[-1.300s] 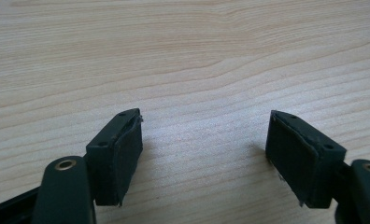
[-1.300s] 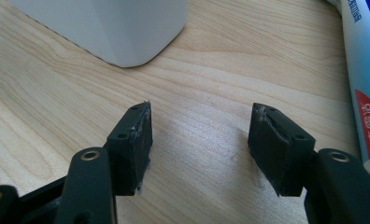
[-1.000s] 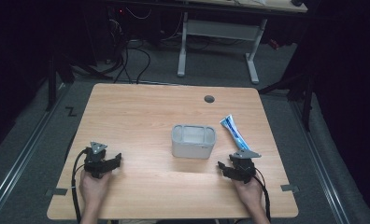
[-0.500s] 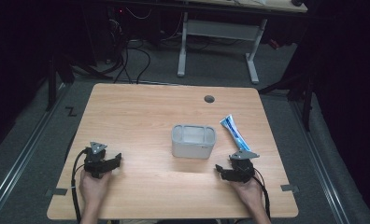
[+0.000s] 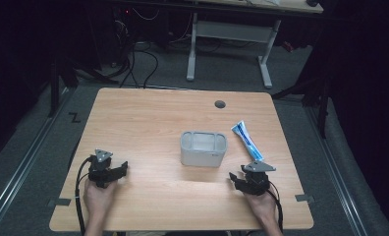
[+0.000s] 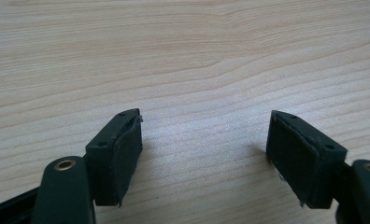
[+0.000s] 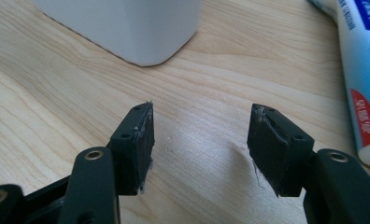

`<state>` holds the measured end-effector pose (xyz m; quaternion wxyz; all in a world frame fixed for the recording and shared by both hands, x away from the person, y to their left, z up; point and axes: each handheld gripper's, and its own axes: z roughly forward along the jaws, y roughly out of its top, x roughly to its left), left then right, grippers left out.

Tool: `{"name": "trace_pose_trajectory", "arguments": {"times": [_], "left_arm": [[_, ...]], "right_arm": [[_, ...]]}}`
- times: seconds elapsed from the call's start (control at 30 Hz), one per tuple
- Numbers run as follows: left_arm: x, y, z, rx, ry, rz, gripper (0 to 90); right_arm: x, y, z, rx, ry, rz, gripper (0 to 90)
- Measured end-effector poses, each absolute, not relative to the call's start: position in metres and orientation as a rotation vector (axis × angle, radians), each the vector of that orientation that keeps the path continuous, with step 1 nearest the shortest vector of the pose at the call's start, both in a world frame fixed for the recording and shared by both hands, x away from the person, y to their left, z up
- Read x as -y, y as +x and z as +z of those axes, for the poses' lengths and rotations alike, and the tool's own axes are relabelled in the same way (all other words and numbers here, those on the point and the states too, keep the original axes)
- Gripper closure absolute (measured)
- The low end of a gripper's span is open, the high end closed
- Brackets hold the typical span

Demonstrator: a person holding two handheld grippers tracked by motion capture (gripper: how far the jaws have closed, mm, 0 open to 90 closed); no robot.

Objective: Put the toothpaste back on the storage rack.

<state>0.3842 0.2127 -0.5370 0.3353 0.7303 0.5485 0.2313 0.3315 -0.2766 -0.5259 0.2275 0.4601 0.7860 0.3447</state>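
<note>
A wooden table (image 5: pixel 148 118) carries a grey bin (image 5: pixel 203 148) at its centre, a blue-and-white tube (image 5: pixel 247 139) lying just to its right. Both hands rest at the near edge, the left gripper (image 6: pixel 204 140) and right gripper (image 7: pixel 199 135) each with jaws spread, empty. The right gripper view brings the tube's red label close; its lettering is too blurred to read.

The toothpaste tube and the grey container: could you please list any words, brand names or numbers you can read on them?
Toothpaste tube: blue band with white lettering and a red patch with pale marks, all too blurred and cropped to read; in the high view the print is too small.
Grey container: a faint mark on its front wall, too small to read.
No readable text elsewhere.
</note>
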Motion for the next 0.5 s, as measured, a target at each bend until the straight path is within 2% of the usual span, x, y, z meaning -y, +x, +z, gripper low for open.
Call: {"name": "trace_pose_trajectory", "arguments": {"times": [0.5], "left_arm": [[-0.212, 0.384, -0.537, -1.432, 1.907, 0.612, 27.6]], "right_arm": [[0.291, 0.317, -0.517, -2.097, 1.260, 1.003, 45.3]]}}
